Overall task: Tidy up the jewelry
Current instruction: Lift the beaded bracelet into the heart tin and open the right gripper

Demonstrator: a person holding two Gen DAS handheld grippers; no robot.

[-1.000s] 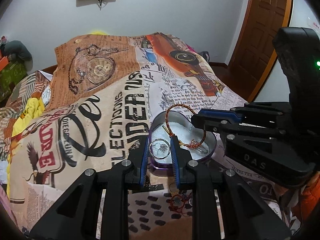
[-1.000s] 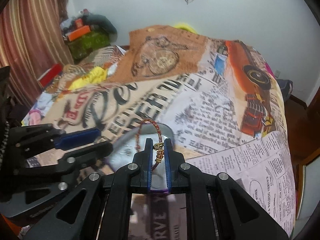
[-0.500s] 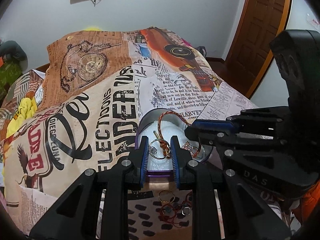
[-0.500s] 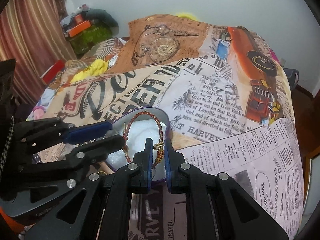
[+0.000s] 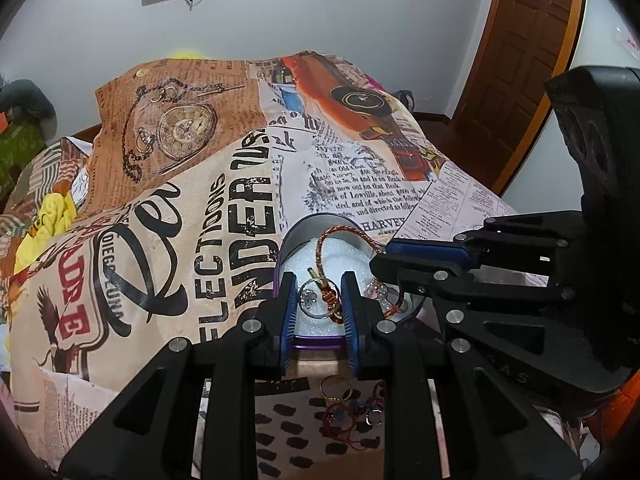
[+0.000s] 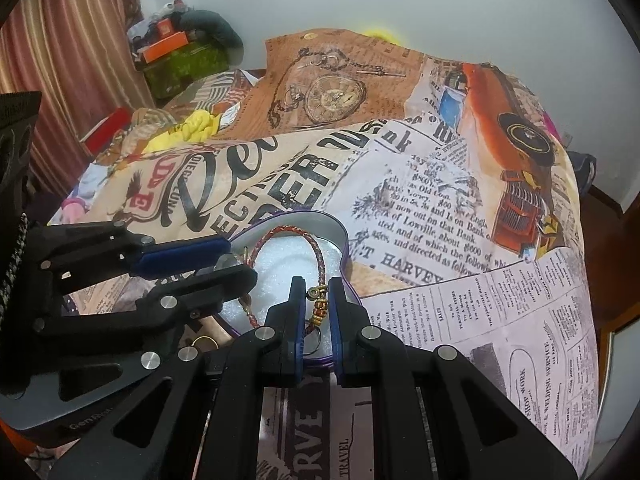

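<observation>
A heart-shaped purple tin (image 5: 316,221) with white foam inside sits on the bed; it also shows in the right wrist view (image 6: 320,216). My left gripper (image 5: 319,300) has its jaws apart around a silver ring (image 5: 318,298), which rests over the foam. My right gripper (image 6: 316,308) has its jaws slightly apart around the gold-beaded end of a red braided bracelet (image 6: 308,244), which lies in the tin. The bracelet also shows in the left wrist view (image 5: 340,234).
A small heap of jewelry (image 5: 352,404), with a gold ring and red cords, lies on the bedspread in front of the tin. The printed bedspread (image 6: 400,200) covers the bed. A wooden door (image 5: 520,60) stands at the right. Cluttered boxes (image 6: 176,56) sit beyond the bed.
Both grippers lowered toward the tin. The left jaws widened around the silver ring and the right jaws opened off the bracelet, which now lies in the tin.
</observation>
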